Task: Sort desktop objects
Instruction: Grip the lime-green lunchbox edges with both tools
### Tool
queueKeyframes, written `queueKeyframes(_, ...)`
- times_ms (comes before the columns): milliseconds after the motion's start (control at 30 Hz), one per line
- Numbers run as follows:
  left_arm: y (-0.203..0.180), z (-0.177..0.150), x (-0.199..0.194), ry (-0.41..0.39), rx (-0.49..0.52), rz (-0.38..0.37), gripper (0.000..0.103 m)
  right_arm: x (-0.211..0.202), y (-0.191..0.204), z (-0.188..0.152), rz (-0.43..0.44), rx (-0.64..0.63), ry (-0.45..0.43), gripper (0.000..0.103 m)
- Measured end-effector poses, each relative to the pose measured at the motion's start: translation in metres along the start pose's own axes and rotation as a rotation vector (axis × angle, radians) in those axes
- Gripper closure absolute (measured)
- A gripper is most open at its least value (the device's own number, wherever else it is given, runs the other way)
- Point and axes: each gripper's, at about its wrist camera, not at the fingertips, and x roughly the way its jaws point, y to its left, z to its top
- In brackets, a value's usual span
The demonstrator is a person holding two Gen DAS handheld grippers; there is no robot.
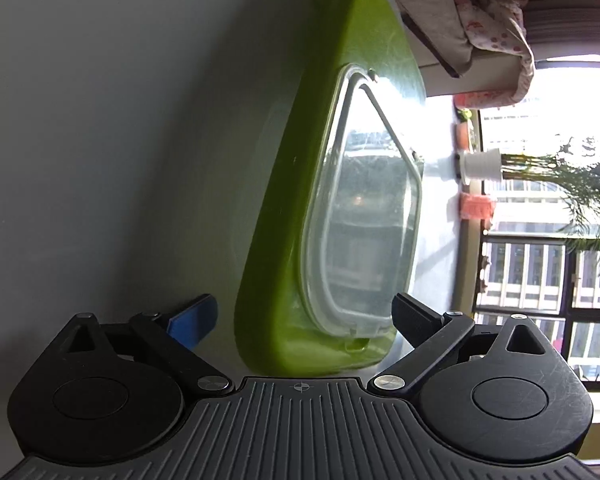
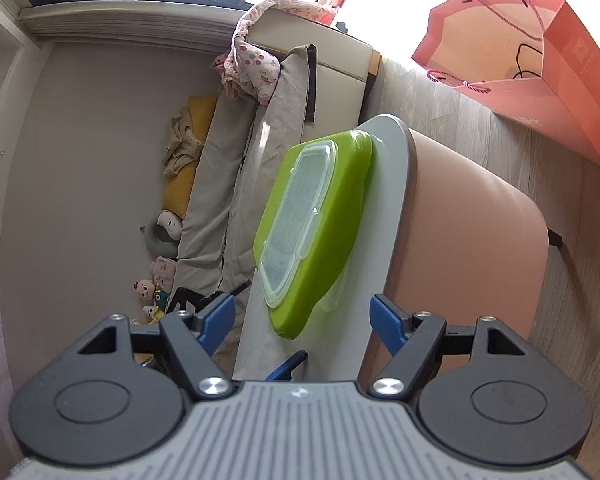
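Observation:
A green tray (image 1: 300, 208) lies on the grey table (image 1: 120, 140), with a clear plastic lid (image 1: 364, 216) resting on it. My left gripper (image 1: 302, 320) is open, its fingers either side of the tray's near end. In the right wrist view the green tray (image 2: 332, 216) with the clear lid (image 2: 296, 216) sits on the grey table (image 2: 384, 208). My right gripper (image 2: 304, 316) is open and empty, a little short of the tray's near end. A blue fingertip (image 2: 286, 364) of the left gripper shows just below the tray.
A sofa (image 2: 236, 184) with cloths and soft toys stands beyond the table. A tan chair (image 2: 472, 240) is at the table's side. A pink paper bag (image 2: 540, 68) stands on the wooden floor. A window with plants (image 1: 560, 184) is behind the table.

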Motion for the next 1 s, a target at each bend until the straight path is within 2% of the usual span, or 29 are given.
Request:
queueKeyframes(67, -0.003, 0.001, 0.006, -0.022, 0.003, -0.011, 0.003, 0.001, -0.002, -0.003, 0.011, 0.003, 0.003, 0.026)
queueKeyframes(133, -0.004, -0.001, 0.008, -0.033, 0.014, -0.020, 0.008, -0.001, -0.001, -0.007, 0.026, -0.005, 0.005, 0.026)
queueKeyframes(167, -0.004, -0.004, 0.007, -0.041, 0.034, 0.012, 0.036, -0.002, -0.001, -0.009, 0.037, -0.008, 0.006, 0.026)
queueKeyframes(200, -0.004, -0.006, 0.006, -0.035, 0.054, 0.028, 0.049, -0.003, -0.001, -0.011, 0.046, -0.009, 0.011, 0.026)
queueKeyframes(267, -0.001, -0.008, 0.002, -0.034, 0.043, 0.021, 0.051, -0.002, 0.000, -0.014, 0.048, -0.011, 0.016, 0.026)
queueKeyframes(433, 0.007, -0.026, -0.011, -0.013, 0.003, 0.037, 0.051, 0.002, -0.001, -0.022, 0.013, -0.003, 0.005, 0.026)
queueKeyframes(533, 0.023, -0.055, -0.023, 0.048, -0.062, 0.054, 0.050, 0.001, -0.010, -0.027, -0.024, 0.019, -0.003, 0.026)
queueKeyframes(600, 0.031, -0.079, -0.029, 0.082, -0.069, 0.088, 0.047, -0.002, -0.019, -0.032, -0.059, 0.034, -0.004, 0.026)
queueKeyframes(667, 0.035, -0.103, -0.034, 0.119, -0.035, 0.102, 0.047, -0.006, -0.028, -0.038, -0.087, 0.050, -0.003, 0.026)
queueKeyframes(700, 0.035, -0.110, -0.035, 0.136, -0.009, 0.115, 0.045, -0.008, -0.033, -0.042, -0.096, 0.061, -0.005, 0.026)
queueKeyframes(733, 0.033, -0.118, -0.033, 0.166, 0.038, 0.162, 0.044, -0.010, -0.037, -0.045, -0.105, 0.069, -0.006, 0.026)
queueKeyframes(800, 0.033, -0.138, -0.031, 0.233, 0.139, 0.244, 0.030, -0.014, -0.041, -0.051, -0.119, 0.079, -0.015, 0.026)
queueKeyframes(867, 0.029, -0.153, -0.031, 0.281, 0.241, 0.284, 0.016, -0.018, -0.043, -0.055, -0.112, 0.079, -0.032, 0.026)
queueKeyframes(933, 0.021, -0.168, -0.033, 0.320, 0.358, 0.326, 0.015, -0.019, -0.045, -0.055, -0.092, 0.089, -0.048, 0.025)
queueKeyframes(1000, 0.007, -0.177, -0.040, 0.321, 0.469, 0.332, 0.012, -0.017, -0.049, -0.054, -0.081, 0.115, -0.071, 0.024)
